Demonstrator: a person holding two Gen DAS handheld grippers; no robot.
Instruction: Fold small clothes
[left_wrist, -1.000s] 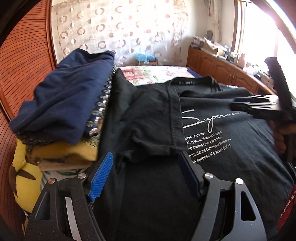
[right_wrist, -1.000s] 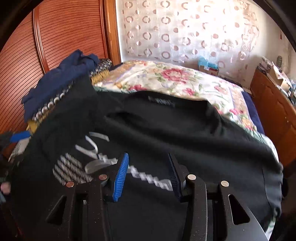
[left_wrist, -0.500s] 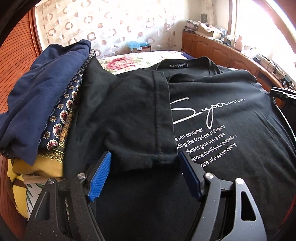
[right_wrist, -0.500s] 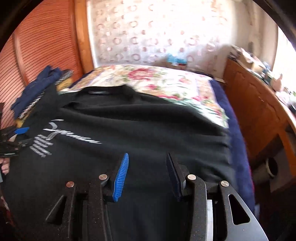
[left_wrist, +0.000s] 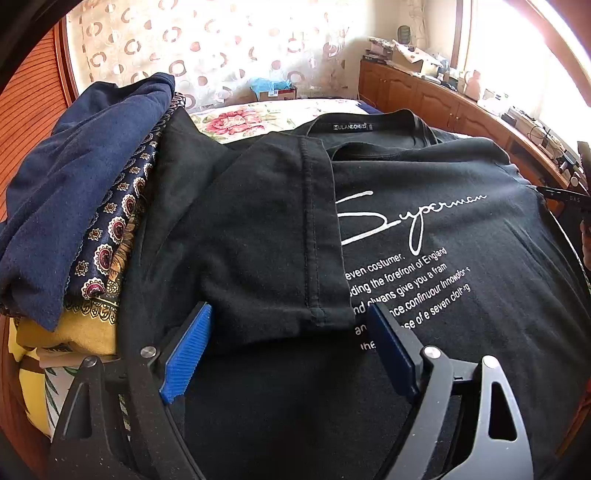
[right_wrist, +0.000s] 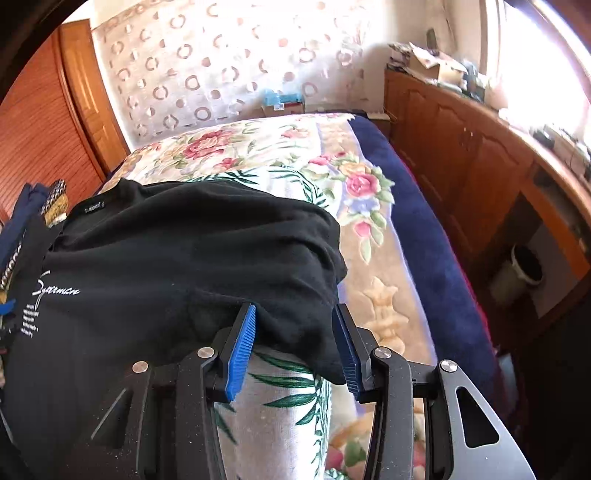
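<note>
A black T-shirt (left_wrist: 424, 229) with white "Superman" print lies face up on the bed. Its left sleeve (left_wrist: 266, 236) is folded in over the chest. My left gripper (left_wrist: 291, 354) is open, its blue pads either side of the folded sleeve's hem, just above the cloth. In the right wrist view the shirt (right_wrist: 166, 258) fills the left half, and its right sleeve (right_wrist: 306, 325) hangs loose over the bedspread. My right gripper (right_wrist: 295, 347) is open with that sleeve's end between its pads.
A pile of folded clothes (left_wrist: 77, 206), navy on top, yellow beneath, sits against the shirt's left side. The floral bedspread (right_wrist: 280, 155) stretches beyond. A wooden cabinet (right_wrist: 480, 166) runs along the right of the bed, with a bin (right_wrist: 524, 273) below it.
My right gripper has swung right, from over the shirt's chest to its right sleeve at the bed's edge. My left gripper has stayed open over the folded left sleeve, edging slightly nearer.
</note>
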